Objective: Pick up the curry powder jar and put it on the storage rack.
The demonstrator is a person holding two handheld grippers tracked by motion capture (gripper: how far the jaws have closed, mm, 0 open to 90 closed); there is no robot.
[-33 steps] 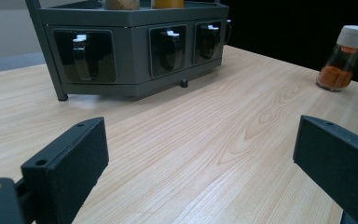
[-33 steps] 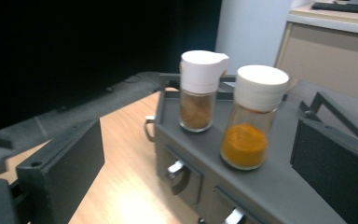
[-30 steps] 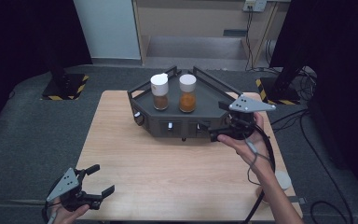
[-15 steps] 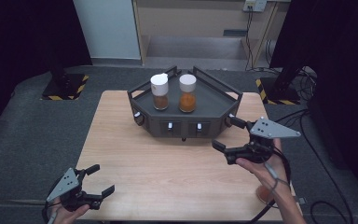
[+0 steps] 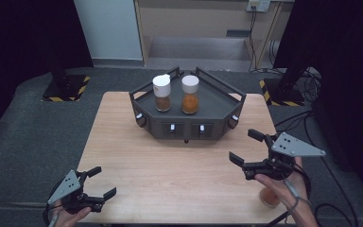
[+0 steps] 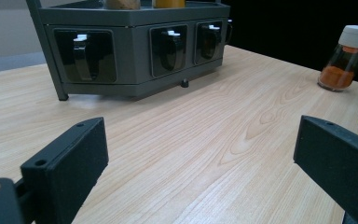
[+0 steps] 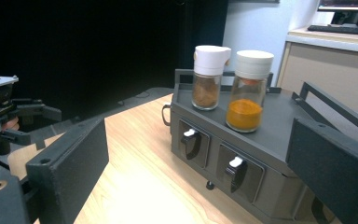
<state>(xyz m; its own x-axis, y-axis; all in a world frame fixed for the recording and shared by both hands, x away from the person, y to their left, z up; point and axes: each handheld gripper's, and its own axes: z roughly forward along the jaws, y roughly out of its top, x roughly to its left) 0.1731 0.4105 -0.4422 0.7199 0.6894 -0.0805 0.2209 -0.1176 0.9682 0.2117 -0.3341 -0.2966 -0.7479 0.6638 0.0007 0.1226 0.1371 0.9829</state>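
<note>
In the high view, a spice jar (image 5: 269, 196) near the desk's (image 5: 179, 170) front right corner is mostly hidden behind the person's right hand (image 5: 283, 187); just a blurred orange base shows. The left hand (image 5: 64, 218) is cut off by the bottom edge.

In the left gripper view, two jars on the dark rack (image 6: 135, 46) are cropped by the top edge, so just their lower glass shows. The left gripper's (image 6: 200, 172) fingers (image 6: 65, 172) run off the bottom and right edges.

In the right gripper view, the rack's right end and lowest drawer handle hide behind the right gripper's (image 7: 198, 177) far finger. Any lettering on the jars is too small to tell.
</note>
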